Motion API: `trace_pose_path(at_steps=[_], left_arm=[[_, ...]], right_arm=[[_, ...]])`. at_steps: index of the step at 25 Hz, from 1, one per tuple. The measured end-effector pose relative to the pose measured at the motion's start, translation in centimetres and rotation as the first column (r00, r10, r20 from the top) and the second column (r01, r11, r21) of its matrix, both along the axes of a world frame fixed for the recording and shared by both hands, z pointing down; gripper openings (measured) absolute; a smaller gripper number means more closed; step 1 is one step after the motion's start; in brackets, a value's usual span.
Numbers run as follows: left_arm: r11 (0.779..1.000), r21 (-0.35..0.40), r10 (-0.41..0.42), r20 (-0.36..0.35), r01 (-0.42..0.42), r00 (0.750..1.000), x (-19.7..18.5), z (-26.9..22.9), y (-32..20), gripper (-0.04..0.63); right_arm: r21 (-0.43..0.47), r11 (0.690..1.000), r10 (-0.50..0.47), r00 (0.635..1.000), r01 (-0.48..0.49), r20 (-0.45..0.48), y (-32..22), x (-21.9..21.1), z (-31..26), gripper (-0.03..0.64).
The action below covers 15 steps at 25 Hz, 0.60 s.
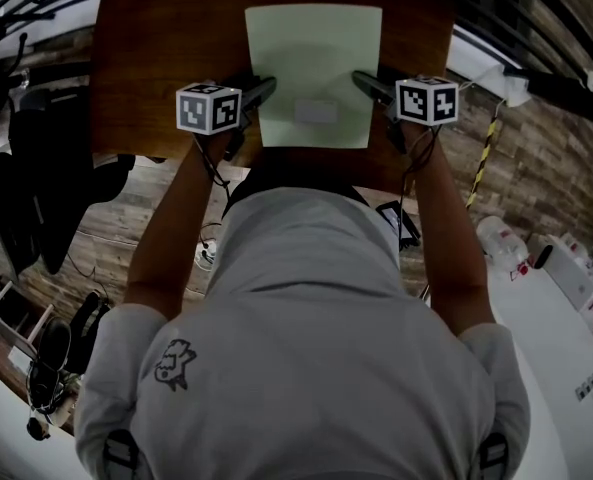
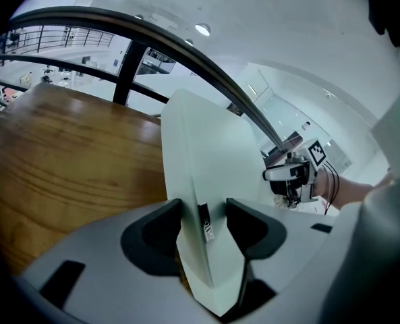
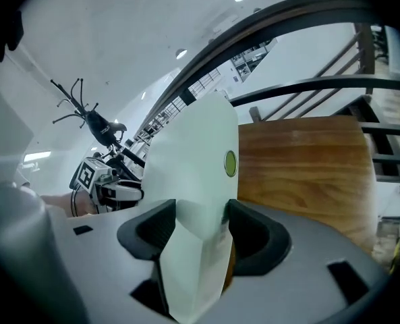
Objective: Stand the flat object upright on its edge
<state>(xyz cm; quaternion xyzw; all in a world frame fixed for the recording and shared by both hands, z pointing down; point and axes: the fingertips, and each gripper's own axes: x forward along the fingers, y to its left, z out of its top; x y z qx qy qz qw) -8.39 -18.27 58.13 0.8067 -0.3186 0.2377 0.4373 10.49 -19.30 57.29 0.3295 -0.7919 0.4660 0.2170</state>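
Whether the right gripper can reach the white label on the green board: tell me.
Probably not: the right gripper is shut on one edge of the green board, the left gripper on the opposite edge; reaching the white label would mean letting go.

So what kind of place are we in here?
Probably an indoor workspace on an upper level: a wooden table beside a black railing, recessed ceiling lights, a cluttered white bench.

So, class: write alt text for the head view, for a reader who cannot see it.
Seen from above, a person holds a flat pale-green box by its side edges, left gripper on one, right gripper on the other, over a wooden table. The person's grey shirt fills the lower picture.
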Motion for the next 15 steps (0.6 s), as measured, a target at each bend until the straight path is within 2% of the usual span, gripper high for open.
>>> trace_pose_path(at_steps=[15], left_arm=[[0.994, 0.108, -0.008, -0.001, 0.008, 1.0, 0.3, -4.6, -0.5, 0.21]], right_arm=[[0.145, 0.989, 0.012, 1.0, -0.008, -0.025, -0.1, 0.2, -5.3, 0.239]])
